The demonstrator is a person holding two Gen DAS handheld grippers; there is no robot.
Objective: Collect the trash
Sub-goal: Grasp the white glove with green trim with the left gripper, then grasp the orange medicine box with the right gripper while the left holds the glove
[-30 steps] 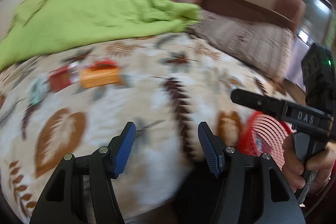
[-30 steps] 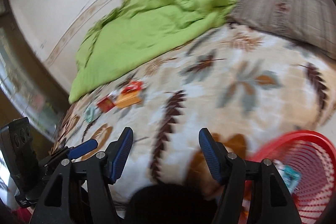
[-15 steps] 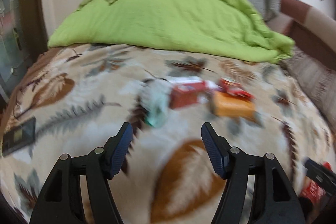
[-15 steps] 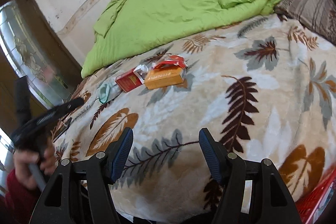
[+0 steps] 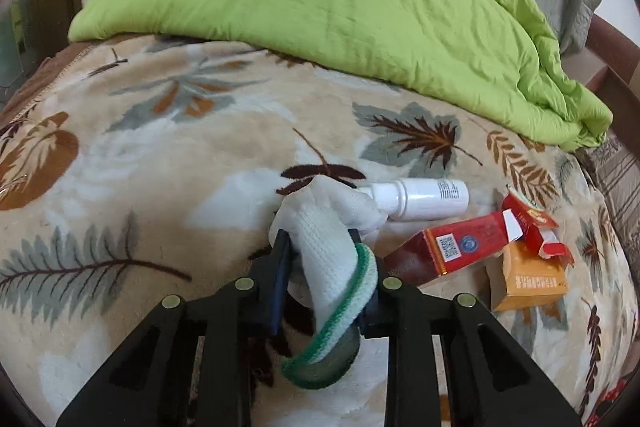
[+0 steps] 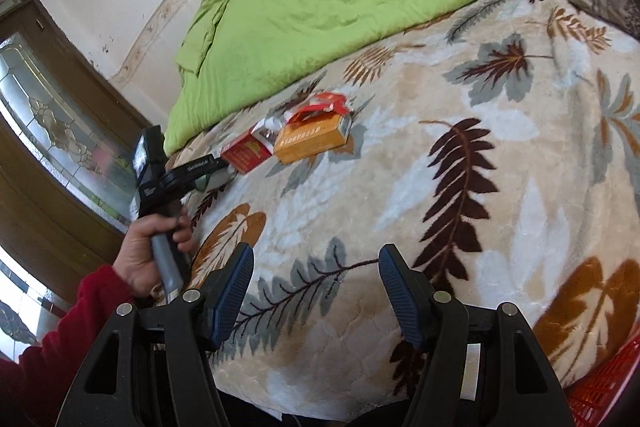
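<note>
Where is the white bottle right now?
Left wrist view, right of centre: the white bottle lies on the leaf-print blanket, between the white glove and red carton.

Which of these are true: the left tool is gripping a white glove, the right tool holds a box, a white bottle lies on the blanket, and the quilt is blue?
1. The left tool is clamped on the white glove. True; its jaws have just been closing on it.
2. The right tool holds a box. False: it is open and empty above the leaf-pattern blanket.
3. A white bottle lies on the blanket. True.
4. The quilt is blue. False: it is green.
</note>
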